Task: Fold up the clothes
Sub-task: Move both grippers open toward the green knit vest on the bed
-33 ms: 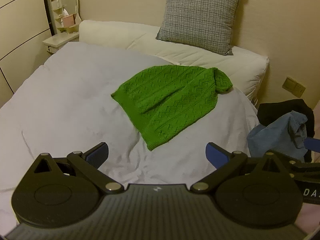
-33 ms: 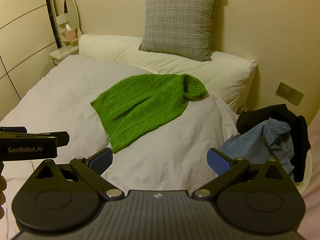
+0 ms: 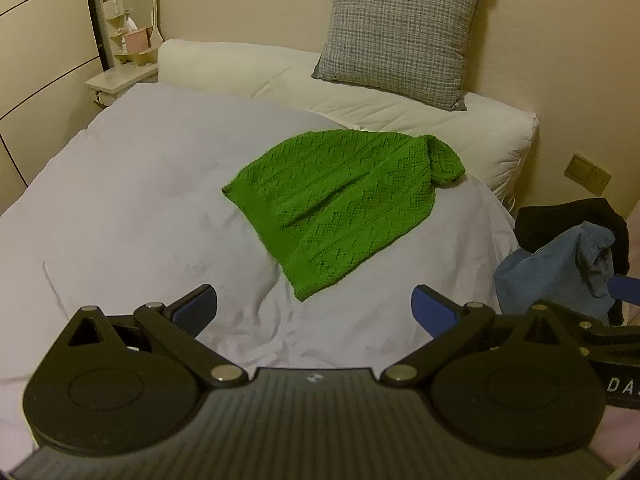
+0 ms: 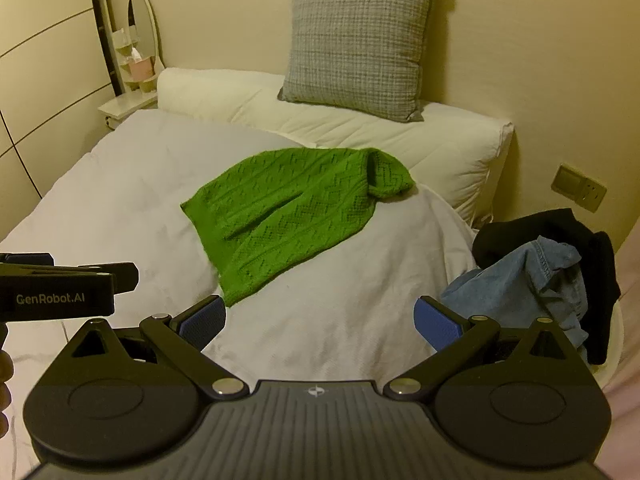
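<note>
A green knitted sweater (image 3: 340,204) (image 4: 288,216) lies folded over on the white duvet (image 3: 140,200), its near corner pointing toward me. My left gripper (image 3: 314,306) hovers open above the duvet just short of that corner, nothing between its blue pads. My right gripper (image 4: 318,316) is open too and holds nothing, beside the left one and slightly to its right. In the right wrist view, the left gripper's side (image 4: 60,284) shows at the left edge.
A heap of blue denim (image 4: 528,280) and a black garment (image 4: 560,232) sits off the bed's right side. A grey checked cushion (image 3: 400,32) leans on the wall above a white bolster (image 3: 420,120). A nightstand with an oval mirror (image 3: 120,80) stands at the far left.
</note>
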{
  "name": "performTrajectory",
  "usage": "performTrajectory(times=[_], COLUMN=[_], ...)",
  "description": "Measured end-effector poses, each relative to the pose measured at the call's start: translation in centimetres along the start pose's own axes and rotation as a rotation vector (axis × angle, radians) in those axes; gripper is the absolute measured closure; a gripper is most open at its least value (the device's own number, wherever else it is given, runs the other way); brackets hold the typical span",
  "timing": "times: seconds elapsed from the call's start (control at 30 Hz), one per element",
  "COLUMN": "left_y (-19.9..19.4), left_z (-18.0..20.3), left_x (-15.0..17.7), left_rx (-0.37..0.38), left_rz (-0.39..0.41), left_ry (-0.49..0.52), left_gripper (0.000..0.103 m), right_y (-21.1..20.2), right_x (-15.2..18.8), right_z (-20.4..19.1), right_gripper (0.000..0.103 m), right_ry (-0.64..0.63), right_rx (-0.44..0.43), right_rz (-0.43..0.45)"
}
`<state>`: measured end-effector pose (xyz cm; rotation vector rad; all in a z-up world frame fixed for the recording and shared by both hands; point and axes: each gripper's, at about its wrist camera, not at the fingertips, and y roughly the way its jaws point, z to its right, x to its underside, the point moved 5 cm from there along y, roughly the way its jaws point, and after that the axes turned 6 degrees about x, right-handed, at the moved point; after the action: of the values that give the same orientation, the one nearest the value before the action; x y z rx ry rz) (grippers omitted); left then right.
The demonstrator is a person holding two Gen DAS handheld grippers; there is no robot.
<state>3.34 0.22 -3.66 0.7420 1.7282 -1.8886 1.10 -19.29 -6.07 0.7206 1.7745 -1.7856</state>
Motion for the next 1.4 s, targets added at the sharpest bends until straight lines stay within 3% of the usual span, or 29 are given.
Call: performTrajectory(times=[0.93,1.17,1.4], left_y=[1.1,2.8,5.4], left_z=[-2.4,-2.8,-2.5], left_x=[1.4,2.0,1.7], left_rx=[0.028,0.048,0.018], left_rz=[-0.035,-0.089,-0.142], left_ry=[-0.030,-0.054,-0.057], left_gripper=[0.001,0.001,0.001], right_y=[0.8,2.6,6.3], right_x=[0.0,0.2,0.2], right_z=[-0.8,-1.0,0.3], right_gripper=[0.000,0.000,0.000], right_ry=[-0.015,-0.033,-0.017], right_rx=[0.033,0.027,0.028], right_rz=[-0.026,-0.057,-0.111])
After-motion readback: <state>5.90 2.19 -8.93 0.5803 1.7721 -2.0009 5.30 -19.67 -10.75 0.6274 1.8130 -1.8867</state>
